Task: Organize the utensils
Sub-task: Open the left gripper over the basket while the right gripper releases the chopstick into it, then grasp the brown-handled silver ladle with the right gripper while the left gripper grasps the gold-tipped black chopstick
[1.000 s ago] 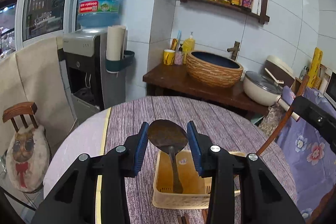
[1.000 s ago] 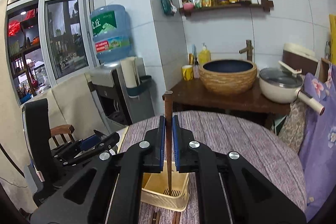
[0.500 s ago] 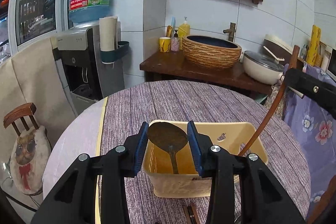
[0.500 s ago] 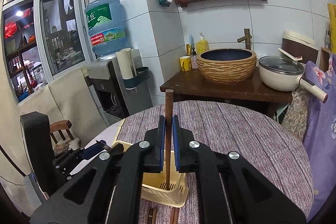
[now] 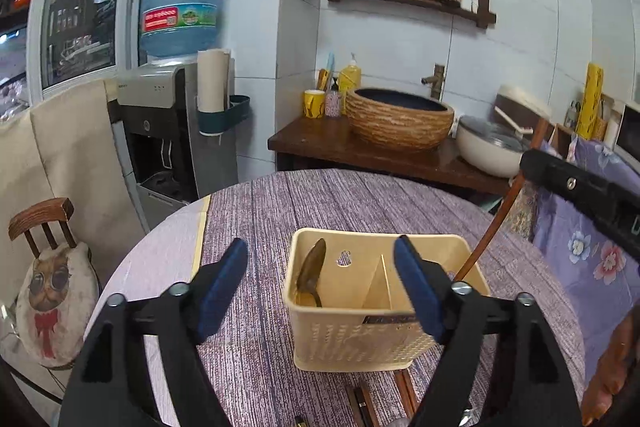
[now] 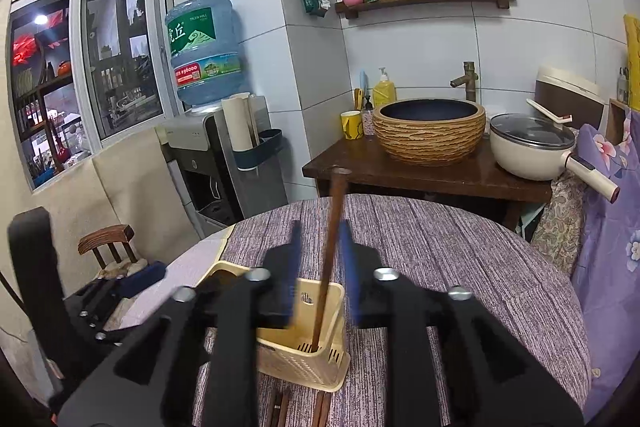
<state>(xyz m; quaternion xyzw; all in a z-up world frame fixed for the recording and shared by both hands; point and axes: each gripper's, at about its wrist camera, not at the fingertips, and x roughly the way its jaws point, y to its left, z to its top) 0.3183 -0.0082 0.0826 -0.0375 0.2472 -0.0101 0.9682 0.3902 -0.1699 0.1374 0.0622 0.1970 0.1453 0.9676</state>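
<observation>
A cream plastic utensil basket (image 5: pixel 460 251) with a divider stands on the round table. A dark metal spoon (image 5: pixel 311 273) leans in its left compartment, bowl up. My left gripper (image 5: pixel 322 285) is open and empty, its jaws wide on either side of the basket. In the right wrist view the basket (image 6: pixel 336 297) holds a brown wooden chopstick (image 6: pixel 332 247), standing tilted with its tip on the slotted floor. My right gripper (image 6: pixel 320 275) is open, jaws just apart from the chopstick. The chopstick also shows in the left wrist view (image 5: pixel 490 227).
Loose chopsticks (image 6: pixel 320 407) lie on the purple tablecloth (image 5: pixel 320 203) in front of the basket. Behind the table stand a water dispenser (image 5: pixel 172 115), a wooden counter with a woven basin (image 5: pixel 400 123) and a pot (image 5: pixel 488 147). A small chair (image 5: pixel 44 259) is at the left.
My left gripper opened and let go of the spoon, which now rests in the basket's left compartment. My right gripper opened off the chopstick, which now stands in the basket.
</observation>
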